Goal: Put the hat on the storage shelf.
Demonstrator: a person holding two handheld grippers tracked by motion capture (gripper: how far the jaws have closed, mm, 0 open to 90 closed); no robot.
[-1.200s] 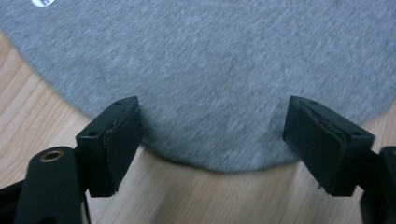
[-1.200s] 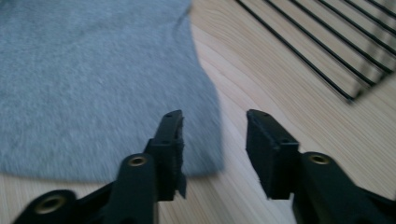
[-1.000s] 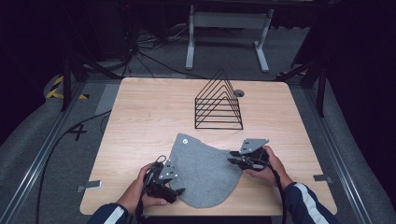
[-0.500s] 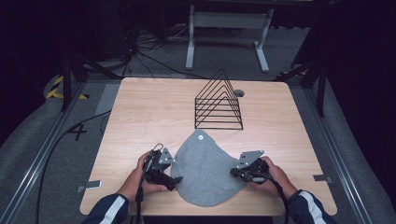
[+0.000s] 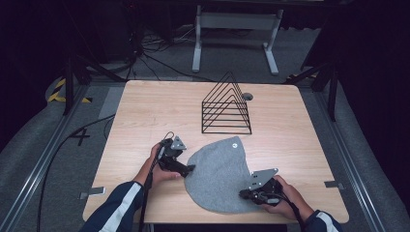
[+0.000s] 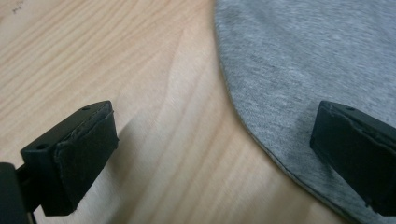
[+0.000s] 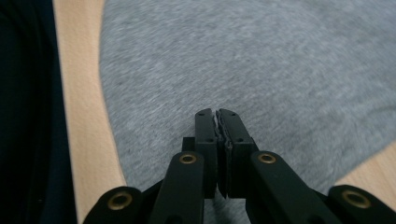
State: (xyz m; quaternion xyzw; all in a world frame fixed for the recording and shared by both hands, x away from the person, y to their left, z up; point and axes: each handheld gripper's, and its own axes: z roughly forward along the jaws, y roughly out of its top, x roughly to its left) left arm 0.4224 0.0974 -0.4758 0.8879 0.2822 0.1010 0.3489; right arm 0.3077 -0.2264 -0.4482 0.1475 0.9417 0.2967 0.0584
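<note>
Grey fabric, one piece (image 5: 220, 176), lies flat on the wooden table (image 5: 145, 111) in the lower middle of the high view, rounded at the bottom and narrowing to a point near a little white dot at its top. Can't really say what kind of garment or cloth it is, nothing gives it away. Two grippers in play. Left gripper (image 5: 189, 168) sits at the cloth's left edge in the high view, and in its own view (image 6: 212, 140) the jaws are spread wide, one over bare wood at lower left, the other over the cloth at lower right, with the curved hem running between them. Whether either jaw actually touches anything is hard to tell. Right gripper (image 5: 243, 194) is at the lower right of the cloth, and in its own view (image 7: 217, 116) the jaws are pressed together with a thin pale sliver in the seam, looks like cloth pinched in there, though it's tiny. The left side of that view is dark and I can't make out what it is. One black wire rack (image 5: 227, 106) stands alone above the cloth, not touching it. Both sleeves get cut off at the bottom of the high view.
</note>
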